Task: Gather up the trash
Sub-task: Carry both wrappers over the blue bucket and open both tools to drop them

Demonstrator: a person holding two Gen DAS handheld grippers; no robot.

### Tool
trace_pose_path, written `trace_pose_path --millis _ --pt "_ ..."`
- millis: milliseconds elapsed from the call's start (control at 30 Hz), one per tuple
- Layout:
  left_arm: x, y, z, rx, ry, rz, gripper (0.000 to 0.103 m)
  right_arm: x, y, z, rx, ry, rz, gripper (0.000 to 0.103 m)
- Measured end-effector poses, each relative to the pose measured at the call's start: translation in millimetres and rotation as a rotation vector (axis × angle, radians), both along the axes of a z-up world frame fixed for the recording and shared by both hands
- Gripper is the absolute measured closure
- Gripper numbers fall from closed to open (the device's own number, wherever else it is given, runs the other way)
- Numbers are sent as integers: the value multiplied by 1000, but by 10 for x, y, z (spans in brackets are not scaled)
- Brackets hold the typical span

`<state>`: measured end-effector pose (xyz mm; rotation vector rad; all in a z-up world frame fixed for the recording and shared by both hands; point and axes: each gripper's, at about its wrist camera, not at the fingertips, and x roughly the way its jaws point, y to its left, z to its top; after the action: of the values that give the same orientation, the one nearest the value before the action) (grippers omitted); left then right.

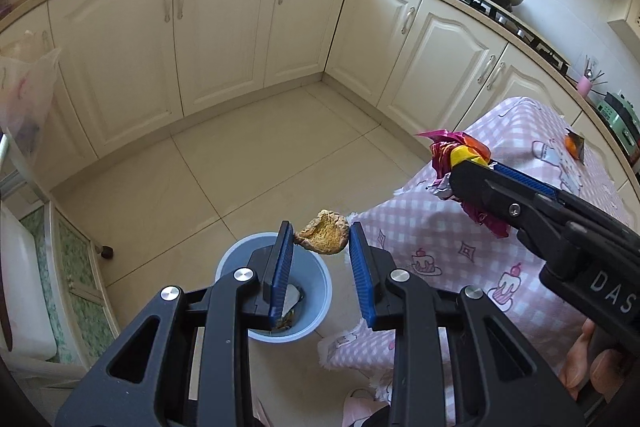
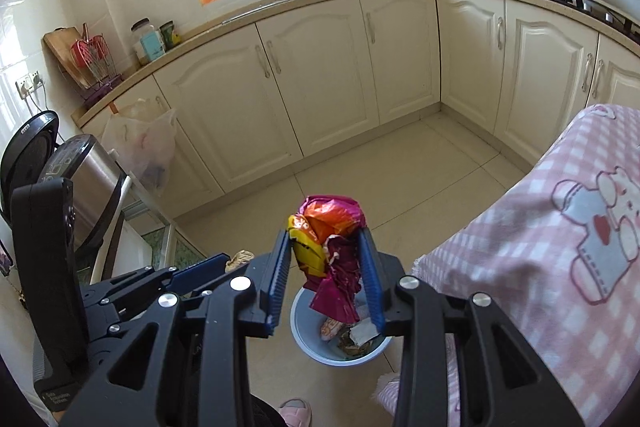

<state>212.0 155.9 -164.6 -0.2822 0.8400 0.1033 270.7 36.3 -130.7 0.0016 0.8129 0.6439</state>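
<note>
My left gripper [image 1: 321, 235] is shut on a dried brown peel [image 1: 323, 237] and holds it above the blue bin [image 1: 320, 301] on the floor. My right gripper [image 2: 325, 242] is shut on a crumpled magenta, orange and yellow snack wrapper [image 2: 330, 243], held over the same blue bin [image 2: 300, 323], which has trash inside. In the left wrist view the right gripper [image 1: 460, 171] with the wrapper [image 1: 456, 147] hangs over the table edge. In the right wrist view the left gripper [image 2: 236, 259] and the peel [image 2: 239, 259] show at lower left.
A table with a pink checked cloth [image 1: 520, 195] stands right of the bin, with an orange scrap [image 1: 574, 143] on its far side. Cream cabinets [image 1: 220, 27] line the back. A plastic bag [image 2: 146, 147] hangs at left beside a steel appliance [image 2: 88, 179].
</note>
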Motion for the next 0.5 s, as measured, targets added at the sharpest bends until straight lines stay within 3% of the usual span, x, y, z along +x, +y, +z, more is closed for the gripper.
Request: trace_pose_path --millis 200,367,500 --pt "89 88 -130 2 18 26 74 117 46 -122 3 10 -14 69" --pt "135 157 -154 -3 17 57 55 198 51 -236 2 23 -27 69" --pt "142 191 -190 -4 25 61 53 249 83 -301 -2 42 -25 69"
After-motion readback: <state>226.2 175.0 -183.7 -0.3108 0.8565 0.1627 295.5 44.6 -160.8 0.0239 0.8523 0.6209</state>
